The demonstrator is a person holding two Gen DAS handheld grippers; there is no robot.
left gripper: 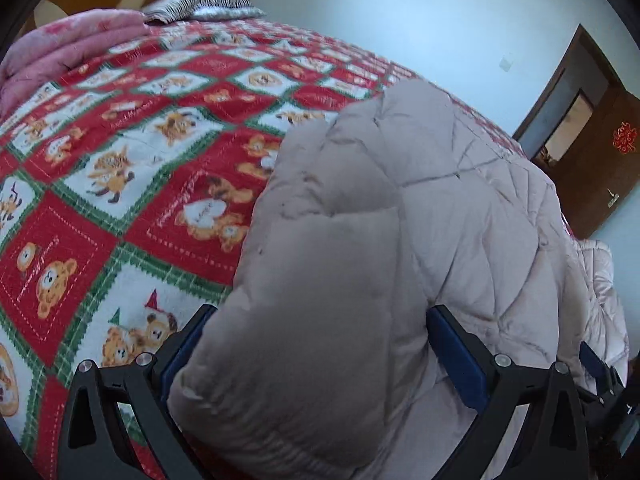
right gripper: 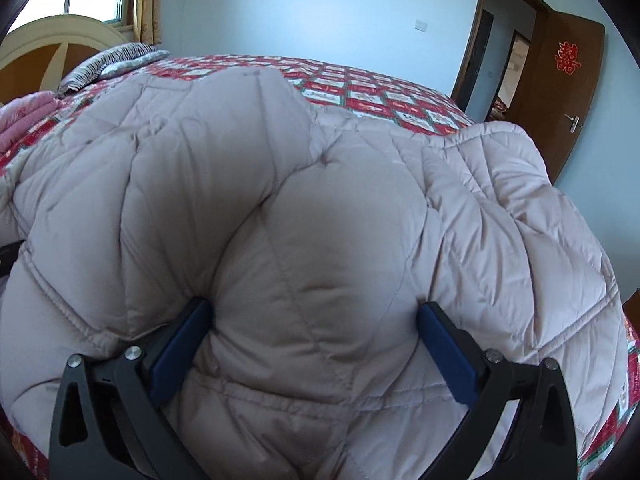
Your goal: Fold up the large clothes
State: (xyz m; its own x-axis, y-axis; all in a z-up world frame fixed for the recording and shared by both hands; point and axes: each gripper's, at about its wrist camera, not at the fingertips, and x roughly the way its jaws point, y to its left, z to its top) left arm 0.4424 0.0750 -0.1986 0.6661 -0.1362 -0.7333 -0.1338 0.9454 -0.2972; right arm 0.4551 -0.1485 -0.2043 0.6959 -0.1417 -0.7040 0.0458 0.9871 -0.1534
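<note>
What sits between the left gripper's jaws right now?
A thick bunch of the padded beige coat fills the left gripper, seen in the left wrist view; jaws stand wide around it.

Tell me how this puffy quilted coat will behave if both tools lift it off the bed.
The coat looks soft and bulky: it bulges between the right tool and the left tool, so it will probably sag and drape. Its padded fill suggests it is light for its size. The smooth shell may slip if held loosely.
</note>
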